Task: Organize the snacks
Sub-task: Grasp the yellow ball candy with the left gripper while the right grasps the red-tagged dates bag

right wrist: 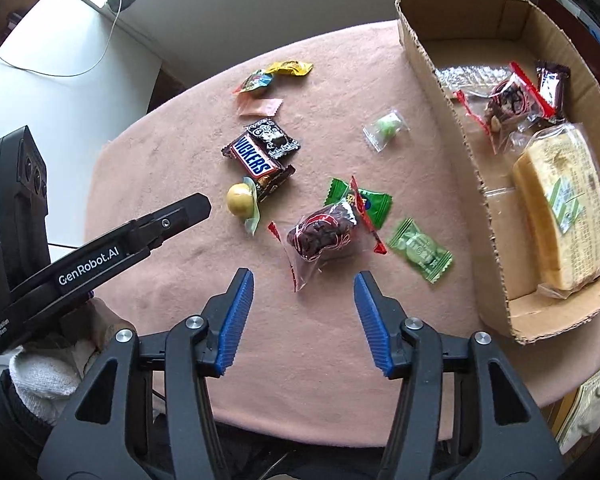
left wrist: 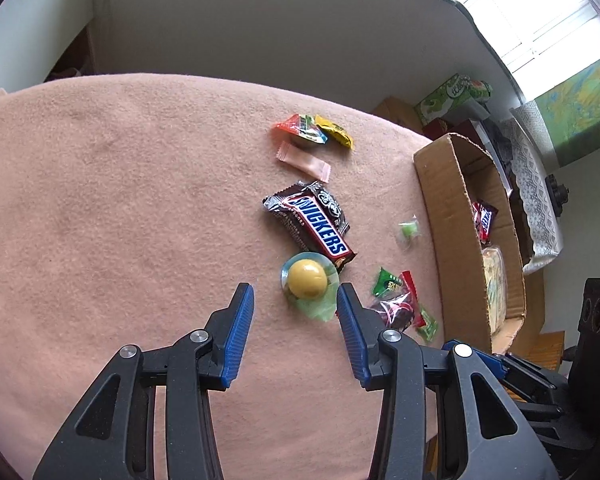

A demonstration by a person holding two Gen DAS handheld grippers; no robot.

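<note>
The left gripper (left wrist: 296,294) hangs over the pink cloth (left wrist: 120,200) with its jaws partly open and nothing between them; the yellow ball candy (left wrist: 307,279) in its clear green wrapper lies just ahead of the fingertips, almost centred in the gap, so I judge this candy is what the left hand aims at. Just beyond it lies the Snickers bar (left wrist: 320,228), touching the wrapper of the ball and resting partly on a dark packet, which could be pushed if the jaws come down carelessly. The right gripper (right wrist: 304,280) is also empty, its jaws standing somewhat wider, and the red-edged bag of dark dried fruit (right wrist: 320,236) is just ahead of it, a little to the left of the middle of the gap; the wider opening suits this bulky bag, I think. To the right of that bag lies a green candy (right wrist: 420,250), and a green packet (right wrist: 364,200) is partly under the bag. The cardboard box (right wrist: 452,92) stands to the right of the right gripper, well within reach, and it already holds a wrapped cake, a similar red-edged bag and a small dark bar, so it seems to be where the snacks are collected. Farther ahead, a yellow packet, an orange one and a pink sachet (left wrist: 303,160) are waiting near the far edge.
</note>
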